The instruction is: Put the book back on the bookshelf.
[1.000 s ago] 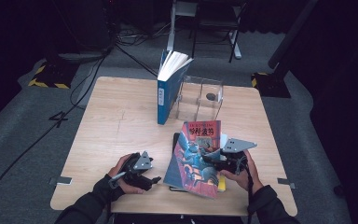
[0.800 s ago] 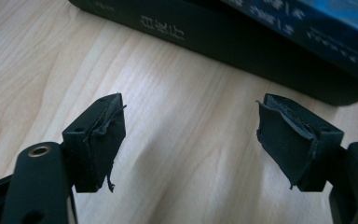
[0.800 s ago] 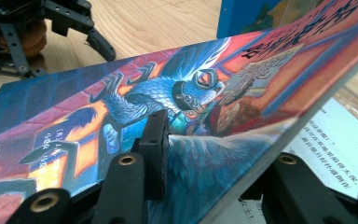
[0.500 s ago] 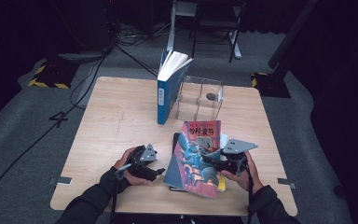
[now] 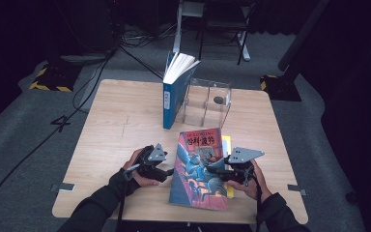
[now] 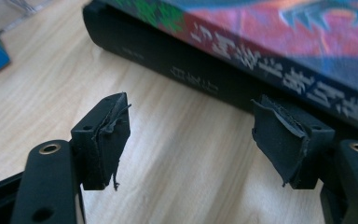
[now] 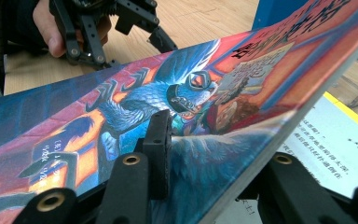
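Right hand-held gripper (image 5: 218,170): clamped on colourful book's (image 5: 200,166) right edge, jaws just closing. Left hand-held gripper (image 5: 166,173): jaws apart, just narrowing, empty, beside black book (image 6: 177,65). Counter (image 5: 121,121) bare at left.

The thick paperback book with a colourful illustrated cover (image 5: 199,169) shows a blue winged creature on red and orange, with Chinese title characters along the top. It sits at the near edge of the table, closed and tilted, its right edge lifted and clamped between 2 black jaws in the right gripper view. Its spine side rests on a black hardback book (image 6: 177,60) lying flat beneath it. Under its right side lies a white-paged, yellow-edged book (image 7: 335,140).
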Demonstrator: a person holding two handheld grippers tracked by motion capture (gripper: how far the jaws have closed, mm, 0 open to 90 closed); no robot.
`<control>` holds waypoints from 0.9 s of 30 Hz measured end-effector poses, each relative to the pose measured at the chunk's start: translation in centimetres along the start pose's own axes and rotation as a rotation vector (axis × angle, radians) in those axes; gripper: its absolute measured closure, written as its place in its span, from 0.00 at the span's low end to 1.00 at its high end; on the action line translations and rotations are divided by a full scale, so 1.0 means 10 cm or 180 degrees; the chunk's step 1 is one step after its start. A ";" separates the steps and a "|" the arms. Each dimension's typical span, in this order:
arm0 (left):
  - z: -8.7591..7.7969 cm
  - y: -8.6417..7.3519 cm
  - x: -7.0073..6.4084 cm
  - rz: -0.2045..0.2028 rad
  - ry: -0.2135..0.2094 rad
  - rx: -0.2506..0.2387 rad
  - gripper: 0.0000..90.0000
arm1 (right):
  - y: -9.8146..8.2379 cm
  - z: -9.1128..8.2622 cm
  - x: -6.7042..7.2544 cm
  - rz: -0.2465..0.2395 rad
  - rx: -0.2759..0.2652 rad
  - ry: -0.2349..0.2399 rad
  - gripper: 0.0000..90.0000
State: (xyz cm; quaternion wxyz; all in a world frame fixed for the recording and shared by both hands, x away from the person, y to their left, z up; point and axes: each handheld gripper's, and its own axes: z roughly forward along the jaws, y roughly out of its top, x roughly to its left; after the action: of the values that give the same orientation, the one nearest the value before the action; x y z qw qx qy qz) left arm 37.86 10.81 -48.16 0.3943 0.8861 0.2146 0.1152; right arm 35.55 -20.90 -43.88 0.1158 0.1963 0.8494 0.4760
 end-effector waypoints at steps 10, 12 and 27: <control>0.08 0.07 0.10 -0.0055 -0.0049 -0.0025 0.37 | 0.01 -0.03 0.02 0.0038 -0.0085 -0.0027 0.75; 0.10 0.09 0.13 -0.0082 -0.0056 -0.0031 0.38 | 0.02 -0.05 0.04 0.0027 -0.0118 -0.0017 0.75; 0.09 0.24 0.38 -0.0223 -0.0013 -0.0262 0.49 | 0.10 -0.10 0.06 0.0004 -0.0261 0.0076 0.78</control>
State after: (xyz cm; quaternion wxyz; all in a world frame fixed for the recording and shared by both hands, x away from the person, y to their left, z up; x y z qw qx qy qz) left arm 42.25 10.57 -46.81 0.4346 0.8614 0.2397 0.1081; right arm 34.86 -20.90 -42.49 0.1133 0.1862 0.8304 0.5127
